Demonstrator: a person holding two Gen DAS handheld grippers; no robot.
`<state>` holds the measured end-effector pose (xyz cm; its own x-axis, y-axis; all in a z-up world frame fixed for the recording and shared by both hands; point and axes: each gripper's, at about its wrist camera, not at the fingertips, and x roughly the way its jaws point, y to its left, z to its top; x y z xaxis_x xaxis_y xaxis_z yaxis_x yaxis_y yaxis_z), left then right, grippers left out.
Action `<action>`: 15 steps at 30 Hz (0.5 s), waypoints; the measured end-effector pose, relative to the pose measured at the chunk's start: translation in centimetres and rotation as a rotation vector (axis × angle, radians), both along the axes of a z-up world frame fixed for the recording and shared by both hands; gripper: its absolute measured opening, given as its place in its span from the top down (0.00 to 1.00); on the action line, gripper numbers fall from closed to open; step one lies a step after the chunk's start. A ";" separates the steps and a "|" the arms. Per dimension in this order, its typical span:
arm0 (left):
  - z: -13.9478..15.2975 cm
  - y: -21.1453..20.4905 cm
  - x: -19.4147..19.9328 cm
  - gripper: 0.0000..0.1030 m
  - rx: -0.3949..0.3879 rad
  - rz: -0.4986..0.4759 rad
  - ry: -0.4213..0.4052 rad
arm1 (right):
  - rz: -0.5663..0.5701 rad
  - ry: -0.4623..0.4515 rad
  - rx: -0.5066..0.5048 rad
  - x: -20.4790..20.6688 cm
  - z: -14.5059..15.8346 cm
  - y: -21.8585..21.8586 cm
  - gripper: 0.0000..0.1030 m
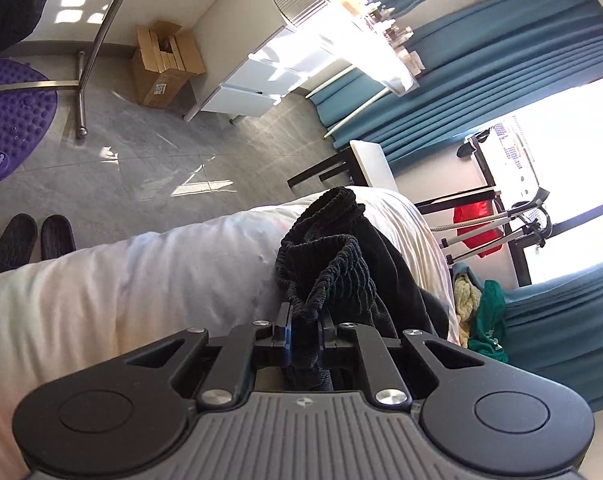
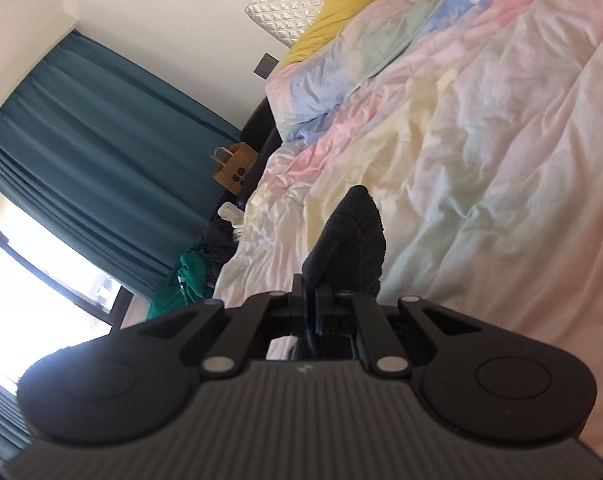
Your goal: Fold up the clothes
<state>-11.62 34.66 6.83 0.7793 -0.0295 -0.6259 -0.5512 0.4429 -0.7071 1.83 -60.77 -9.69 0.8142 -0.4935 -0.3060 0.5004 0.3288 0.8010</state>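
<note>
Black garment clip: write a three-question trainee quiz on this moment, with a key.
1. True or false: the left gripper is shut on the black garment.
2. What does the right gripper hold? A) yellow pillow B) dark ribbed cloth C) paper bag
3. Fill in: in the right wrist view, the pastel duvet lies on the ____.

Key: 1 true. 2 B, the dark ribbed cloth; whether it is the same garment cannot be told. 3 bed.
</note>
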 end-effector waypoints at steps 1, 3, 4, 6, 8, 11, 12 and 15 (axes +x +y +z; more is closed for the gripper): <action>-0.2 0.3 0.1 0.89 -0.003 -0.001 0.006 | 0.011 -0.011 -0.026 0.4 0.8 0.4 0.94; -1.2 0.6 0.1 0.89 -0.025 -0.008 0.023 | 0.014 0.005 -0.067 1.1 1.3 0.6 0.94; -1.8 0.8 0.0 0.89 -0.038 -0.012 0.027 | 0.014 0.017 -0.082 1.5 1.5 0.7 0.94; -3.4 0.9 -0.1 0.89 -0.035 -0.033 0.034 | -0.013 0.096 -0.044 1.5 0.0 0.1 0.94; -5.1 0.8 -0.2 0.89 -0.043 -0.044 0.048 | -0.046 0.212 0.014 1.1 -2.2 -0.5 0.94; -8.0 1.3 -0.4 0.88 -0.058 -0.049 0.081 | -0.048 0.369 0.125 0.5 -5.9 -2.1 0.94; -8.8 1.5 -0.4 0.88 -0.060 -0.051 0.090 | -0.043 0.389 0.170 0.1 -7.1 -2.6 0.94; -11.7 2.2 -0.7 0.86 -0.125 -0.039 0.095 | -0.027 0.367 0.178 -0.4 -7.2 -2.4 0.94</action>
<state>-12.33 36.90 -4.87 0.7132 -0.1414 -0.6866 -0.6024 0.3771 -0.7035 1.39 -63.18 -16.93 0.6225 -0.4268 -0.6560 0.7700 0.1840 0.6110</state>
